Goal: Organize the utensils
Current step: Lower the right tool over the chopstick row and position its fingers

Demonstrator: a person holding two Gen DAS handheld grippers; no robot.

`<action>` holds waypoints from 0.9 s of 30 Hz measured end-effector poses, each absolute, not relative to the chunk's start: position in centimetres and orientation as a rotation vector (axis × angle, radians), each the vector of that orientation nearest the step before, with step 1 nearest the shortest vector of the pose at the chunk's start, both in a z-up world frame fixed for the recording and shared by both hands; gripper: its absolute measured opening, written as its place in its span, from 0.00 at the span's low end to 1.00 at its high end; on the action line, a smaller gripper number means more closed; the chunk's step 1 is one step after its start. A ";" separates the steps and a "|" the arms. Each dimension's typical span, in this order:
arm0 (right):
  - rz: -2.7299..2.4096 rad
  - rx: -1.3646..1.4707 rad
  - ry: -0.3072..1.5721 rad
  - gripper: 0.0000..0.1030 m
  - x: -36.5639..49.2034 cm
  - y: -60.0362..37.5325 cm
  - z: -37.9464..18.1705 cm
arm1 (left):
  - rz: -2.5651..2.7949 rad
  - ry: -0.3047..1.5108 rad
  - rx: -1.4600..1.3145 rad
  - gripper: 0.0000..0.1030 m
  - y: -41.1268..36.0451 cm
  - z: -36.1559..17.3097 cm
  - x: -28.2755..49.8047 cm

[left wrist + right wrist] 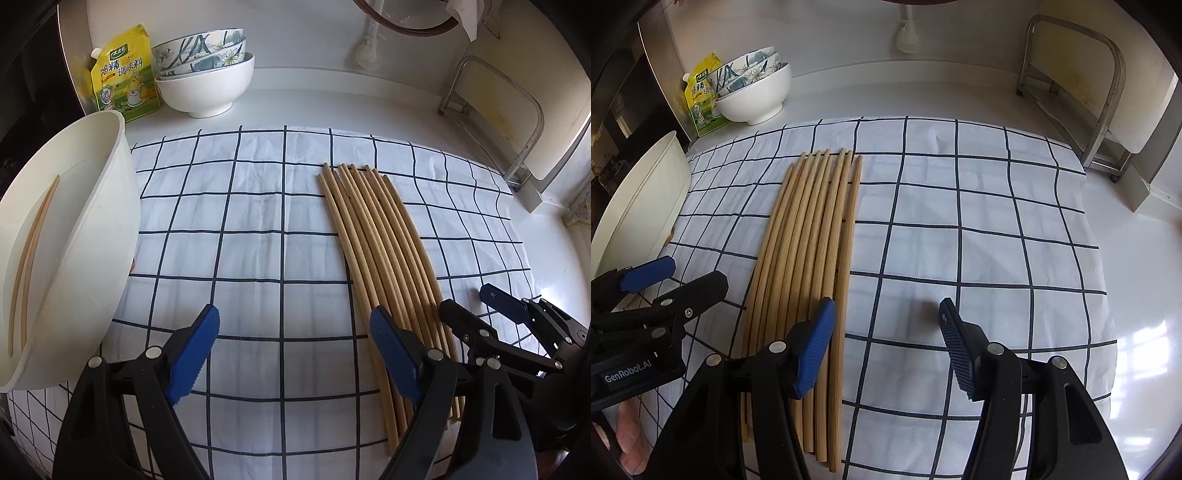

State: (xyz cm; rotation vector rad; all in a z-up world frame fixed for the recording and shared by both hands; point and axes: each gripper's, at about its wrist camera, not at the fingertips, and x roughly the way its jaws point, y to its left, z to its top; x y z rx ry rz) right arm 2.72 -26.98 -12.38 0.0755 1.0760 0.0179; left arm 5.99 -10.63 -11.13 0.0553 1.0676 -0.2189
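We held both tools, left tool [291, 350] and right tool [886, 343], apart and empty over the checked cloth [258, 221], its chopstick row [380, 236] awaiting the basin [92, 221] beside the cloth.

a row of pale wooden chopsticks [809, 251] lies side by side on a white cloth with a dark blue grid [979, 229] spread over a white counter. the right gripper [886, 343], black with blue ribbed pads, hangs above the cloth with its jaws apart and nothing between them; its left pad sits over the chopsticks' near ends. the left gripper [661, 280] shows at the left edge, beside a cream plastic tub [646, 206]. stacked white and floral bowls [753, 88] and a yellow-green seasoning pouch [701, 99] stand at the back left.
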 end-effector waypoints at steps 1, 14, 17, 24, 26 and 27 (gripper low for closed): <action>0.018 0.073 1.076 0.54 2.7 -27.0 -12.4 | -0.220 1.067 0.058 0.80 -10.7 -11.1 6.0; 0.007 0.030 1.077 0.55 3.0 -26.5 -12.5 | -0.204 1.059 0.050 0.80 -10.2 -10.9 6.1; -0.001 0.031 1.074 0.55 3.1 -26.5 -12.6 | -0.201 1.059 0.045 0.80 -10.0 -10.9 6.2; -0.025 0.019 1.070 0.55 2.9 -26.9 -12.6 | -0.214 1.066 0.051 0.80 -10.3 -11.0 5.7; -0.030 0.019 1.069 0.55 2.8 -27.1 -12.6 | -0.221 1.065 0.052 0.80 -10.5 -11.0 5.5; -0.031 0.019 1.070 0.55 2.8 -27.3 -12.6 | -0.225 1.065 0.052 0.80 -10.6 -11.0 5.4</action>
